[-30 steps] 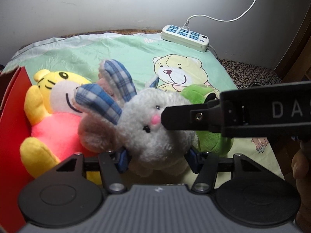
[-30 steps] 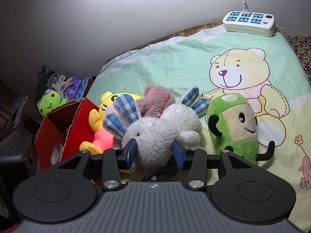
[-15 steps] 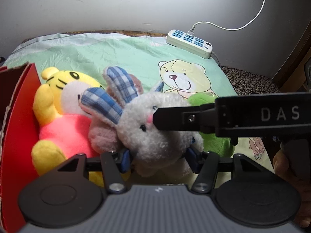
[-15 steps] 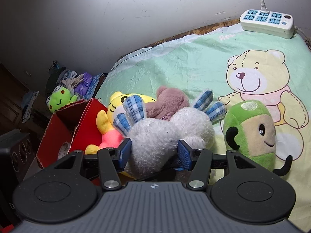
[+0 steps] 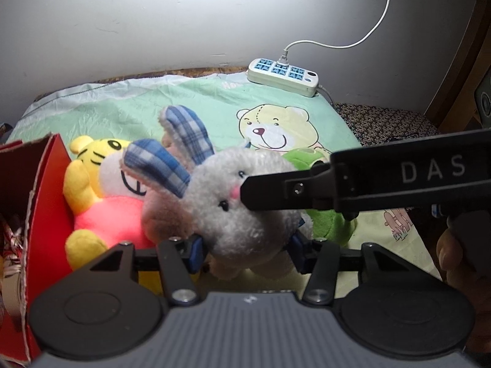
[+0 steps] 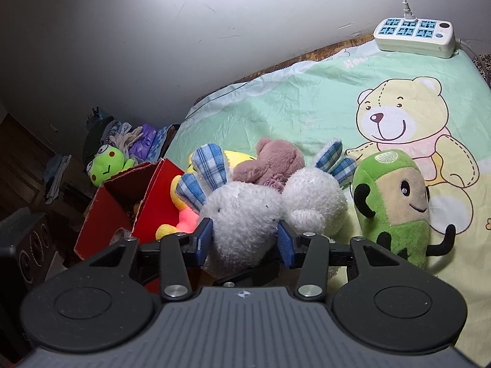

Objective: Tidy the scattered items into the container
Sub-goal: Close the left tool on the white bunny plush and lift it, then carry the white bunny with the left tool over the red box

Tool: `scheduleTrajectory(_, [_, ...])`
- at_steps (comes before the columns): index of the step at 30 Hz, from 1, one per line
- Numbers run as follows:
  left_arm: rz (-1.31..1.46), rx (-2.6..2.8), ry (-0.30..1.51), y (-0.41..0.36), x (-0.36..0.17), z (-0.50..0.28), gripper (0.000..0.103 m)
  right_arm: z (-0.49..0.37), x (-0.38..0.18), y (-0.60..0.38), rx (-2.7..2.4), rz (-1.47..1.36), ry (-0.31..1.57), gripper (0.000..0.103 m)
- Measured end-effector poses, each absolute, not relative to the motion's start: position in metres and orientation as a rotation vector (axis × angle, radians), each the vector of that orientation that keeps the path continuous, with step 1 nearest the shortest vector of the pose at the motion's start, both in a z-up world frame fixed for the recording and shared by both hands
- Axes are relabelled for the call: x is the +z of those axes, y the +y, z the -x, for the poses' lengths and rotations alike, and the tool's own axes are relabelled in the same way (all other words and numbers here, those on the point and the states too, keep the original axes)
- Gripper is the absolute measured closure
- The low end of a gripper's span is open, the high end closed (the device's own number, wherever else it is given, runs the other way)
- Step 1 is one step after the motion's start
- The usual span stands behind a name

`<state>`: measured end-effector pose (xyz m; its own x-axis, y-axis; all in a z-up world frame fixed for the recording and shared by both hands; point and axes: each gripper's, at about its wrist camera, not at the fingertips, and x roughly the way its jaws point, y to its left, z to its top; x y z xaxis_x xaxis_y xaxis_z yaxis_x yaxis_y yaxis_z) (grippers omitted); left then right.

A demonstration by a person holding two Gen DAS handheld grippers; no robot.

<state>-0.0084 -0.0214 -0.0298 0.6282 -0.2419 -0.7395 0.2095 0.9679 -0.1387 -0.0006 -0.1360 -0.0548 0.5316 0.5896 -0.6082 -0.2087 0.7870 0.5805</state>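
Between your two grippers sits the grey rabbit (image 5: 245, 211), a plush with blue plaid ears, on a green bear-print cloth (image 6: 291, 104). Your left gripper (image 5: 245, 245) has its blue pads against the rabbit's lower body on both sides, jaws closing and clenched on it. Your right gripper (image 6: 244, 240) pinches the same toy from the other side, its pads pressing into the white fur while the jaws close. In the left wrist view its black finger lies across the rabbit's face from 3 o'clock.

At 9 o'clock of the rabbit lies the yellow tiger plush (image 5: 101, 190) in a pink shirt, touching the red box (image 5: 46, 202), which stands open at the cloth's edge. A pink-brown plush (image 6: 270, 162) rests just behind the rabbit at 12 o'clock. The green plush (image 6: 396, 202) stands at 3 o'clock in the right wrist view. A white power strip (image 6: 414, 35) lies at the cloth's far edge by the wall.
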Motion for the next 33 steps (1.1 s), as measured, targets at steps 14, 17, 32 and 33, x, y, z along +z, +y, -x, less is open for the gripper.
scheduleTrajectory(14, [0.032, -0.215, 0.728, -0.004, 0.010, 0.049, 0.050, 0.024, -0.019, -0.114, 0.532, -0.469, 0.786, 0.055])
scheduleTrajectory(17, [0.044, -0.200, 0.705, 0.007, 0.016, 0.057, 0.050, 0.024, -0.014, -0.104, 0.546, -0.476, 0.776, 0.055])
scheduleTrajectory(32, [0.073, -0.205, 0.611, 0.116, 0.049, 0.073, 0.050, 0.021, 0.021, 0.001, 0.542, -0.441, 0.699, 0.055])
scheduleTrajectory(33, [0.075, -0.205, 0.610, 0.125, 0.050, 0.073, 0.050, 0.019, 0.022, 0.011, 0.542, -0.439, 0.697, 0.055])
